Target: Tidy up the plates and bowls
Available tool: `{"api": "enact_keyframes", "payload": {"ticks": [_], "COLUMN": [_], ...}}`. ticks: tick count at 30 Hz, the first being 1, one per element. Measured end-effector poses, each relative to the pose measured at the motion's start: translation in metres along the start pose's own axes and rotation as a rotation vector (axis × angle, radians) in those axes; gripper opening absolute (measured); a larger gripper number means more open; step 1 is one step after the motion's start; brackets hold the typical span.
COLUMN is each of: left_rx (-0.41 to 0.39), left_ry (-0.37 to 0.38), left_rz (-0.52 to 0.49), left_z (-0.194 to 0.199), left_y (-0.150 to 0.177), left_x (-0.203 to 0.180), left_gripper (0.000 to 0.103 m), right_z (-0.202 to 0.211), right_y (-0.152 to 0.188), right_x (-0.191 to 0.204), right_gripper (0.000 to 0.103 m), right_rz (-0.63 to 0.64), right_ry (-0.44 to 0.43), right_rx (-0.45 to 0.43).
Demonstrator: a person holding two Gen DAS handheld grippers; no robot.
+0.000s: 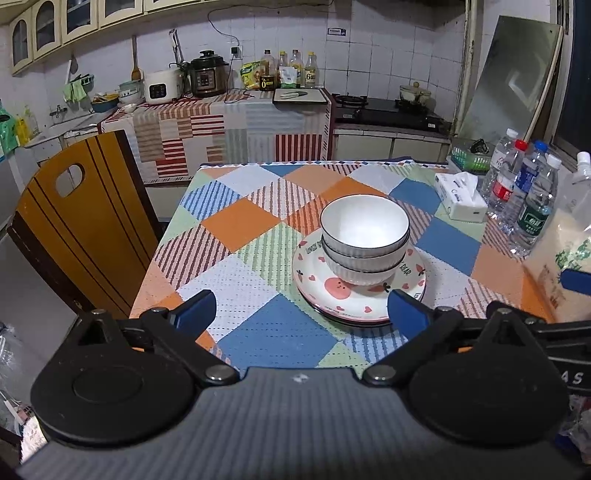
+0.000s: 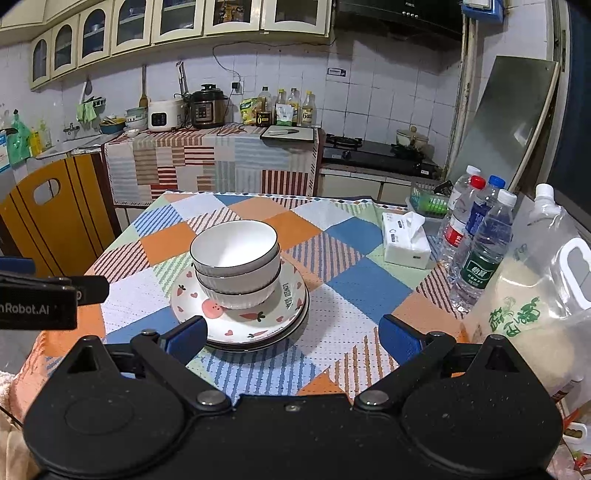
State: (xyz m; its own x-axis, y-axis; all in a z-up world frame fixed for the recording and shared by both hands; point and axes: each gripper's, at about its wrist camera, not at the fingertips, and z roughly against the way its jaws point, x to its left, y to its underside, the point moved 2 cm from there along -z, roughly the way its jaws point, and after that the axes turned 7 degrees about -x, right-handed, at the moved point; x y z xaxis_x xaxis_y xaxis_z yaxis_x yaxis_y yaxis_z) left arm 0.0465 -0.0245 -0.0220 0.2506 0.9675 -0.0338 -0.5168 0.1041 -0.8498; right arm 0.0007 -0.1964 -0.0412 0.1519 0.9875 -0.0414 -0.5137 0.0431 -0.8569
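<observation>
Both your jaws gape wide, empty; stacked bowls on plates sit mid-table, bottles crowding the right edge.

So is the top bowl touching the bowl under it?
Touching. In the right wrist view the top bowl sits nested inside the lower bowl, rim resting on rim with no gap showing between them.

This is a home kitchen. Beyond the tongs stands a tiled wall with cupboards, a gas stove, a rice cooker, oil bottles and a dining table.
</observation>
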Motion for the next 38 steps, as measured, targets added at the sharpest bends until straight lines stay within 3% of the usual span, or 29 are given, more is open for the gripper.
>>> {"api": "enact_keyframes", "payload": {"ticks": [12, 18, 38], "left_rx": [-0.011, -0.070, -0.034], "left_ry": [-0.006, -0.073, -0.015], "left_rz": [0.014, 0.032, -0.002], "left_z": [0.003, 0.008, 0.013], "left_y": [0.001, 0.001, 0.005], "left_x": [0.000, 0.002, -0.008], "left_gripper": [0.101, 0.103, 0.103], "right_z": [-0.003, -0.005, -0.007], "right_y": [0.003, 0.005, 0.010], "right_x": [0.000, -0.002, -0.004], "right_gripper": [0.101, 0.101, 0.101], "right_rz": [0.006, 0.001, -0.015], "right_ry": [0.017, 0.018, 0.018], "right_rx": [0.015, 0.025, 0.038]}}
